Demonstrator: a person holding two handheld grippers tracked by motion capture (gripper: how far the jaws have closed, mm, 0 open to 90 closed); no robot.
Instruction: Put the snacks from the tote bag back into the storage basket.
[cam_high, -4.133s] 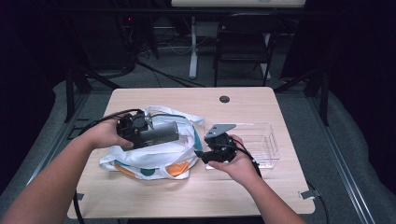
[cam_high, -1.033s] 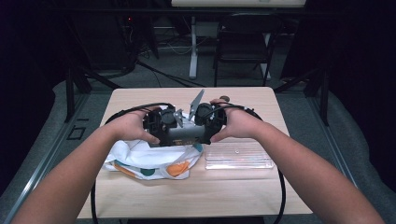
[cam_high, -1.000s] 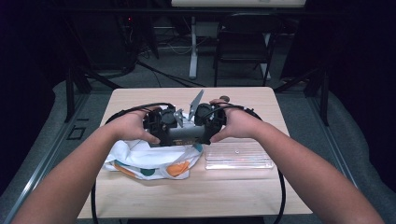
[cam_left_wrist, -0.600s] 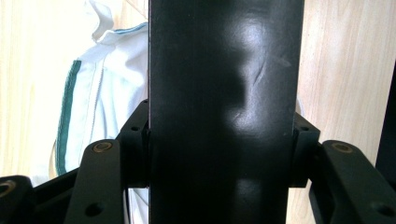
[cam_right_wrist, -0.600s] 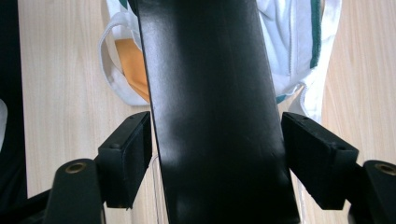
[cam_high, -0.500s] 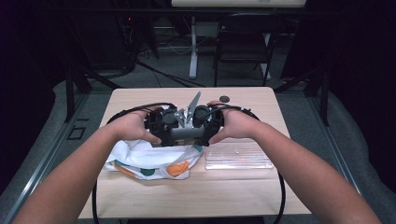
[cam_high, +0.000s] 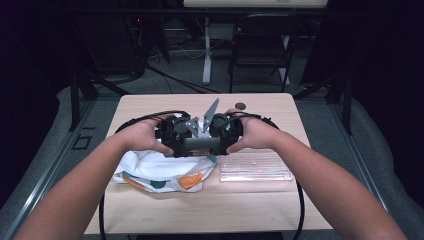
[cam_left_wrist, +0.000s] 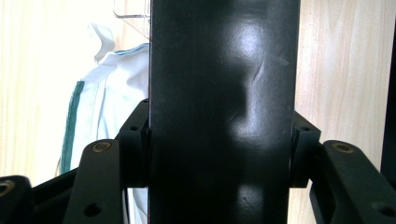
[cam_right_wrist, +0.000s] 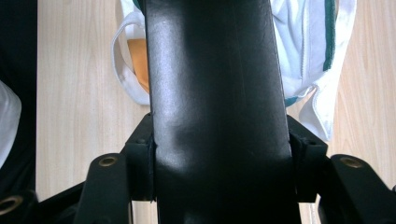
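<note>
A dark, glossy oblong box (cam_high: 201, 146) hangs above the middle of the table, held from both ends. My left gripper (cam_high: 183, 142) comes in from the left and my right gripper (cam_high: 220, 140) from the right, facing each other. In the left gripper view the box (cam_left_wrist: 223, 93) stands between the jaws of the left gripper (cam_left_wrist: 219, 154), whose pads press on its sides. In the right gripper view the box (cam_right_wrist: 215, 93) sits the same way in the right gripper (cam_right_wrist: 218, 158). The right jaws have just been closing onto it.
A white cloth bag (cam_high: 160, 172) with orange and green patches lies on the wooden table (cam_high: 150, 215) under the left hand. A clear plastic tray (cam_high: 255, 167) lies to its right. A small dark disc (cam_high: 240, 106) sits near the far edge. A chair (cam_high: 260, 50) stands beyond.
Four seconds ago only the left gripper held the box, over the bag, with the right gripper by the tray. Within the last second the right gripper has drawn in against the box.
</note>
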